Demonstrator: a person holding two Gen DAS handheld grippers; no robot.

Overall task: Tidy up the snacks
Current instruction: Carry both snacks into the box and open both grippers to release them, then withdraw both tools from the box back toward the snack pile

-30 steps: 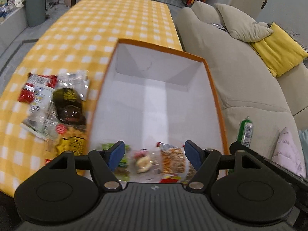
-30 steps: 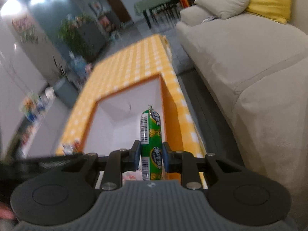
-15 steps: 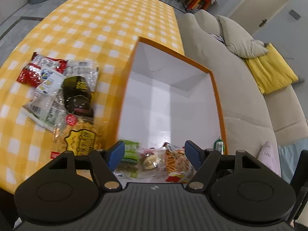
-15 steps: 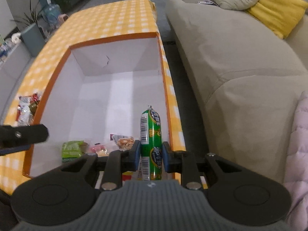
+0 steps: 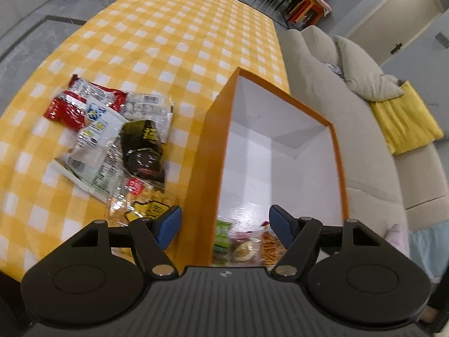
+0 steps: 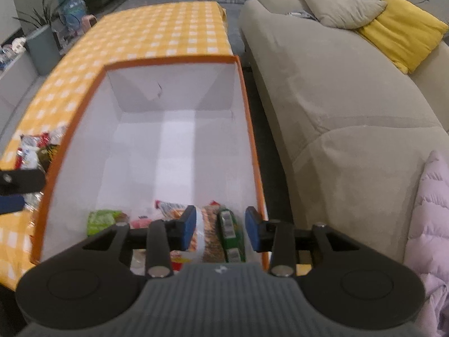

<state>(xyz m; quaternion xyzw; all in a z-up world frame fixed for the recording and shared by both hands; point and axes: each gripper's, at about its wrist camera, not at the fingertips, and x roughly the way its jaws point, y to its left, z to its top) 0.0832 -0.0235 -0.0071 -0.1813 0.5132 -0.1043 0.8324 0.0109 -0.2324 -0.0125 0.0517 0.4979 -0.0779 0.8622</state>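
My right gripper (image 6: 219, 231): hangs over the near end of the box, jaws opening, pads clear of everything; nothing is gripped.
Green sausage stick (image 6: 230, 234): lies loose on the box floor right under the gap between my right pads, near the box's right wall, touching the packets beside it.
My left gripper (image 5: 225, 226): jaws wide apart and empty; it straddles the box's left wall, one blue pad over the surface, the other over the box interior.
Box (image 6: 247, 129): orange outside, white inside, open at the top, standing on the surface along the edge nearest the sofa.
Snacks already in the box (image 5: 242, 248): a green packet, a clear pack with something round and a pack of orange sticks, all bunched at the near end; the far part of the floor is bare white.
Snack pile (image 5: 112, 137): lies on the surface to the left of the box, well apart from its wall; red wrappers, a clear bag with white print, a dark pouch and a yellow-printed bag overlap one another. The nearest bag is blurred, so I cannot read what it is.
Surface (image 5: 174, 36): covered with a yellow and white checked cloth.
Sofa (image 6: 322, 90): beige, just beside the box's right side, with a grey cushion and a yellow one.
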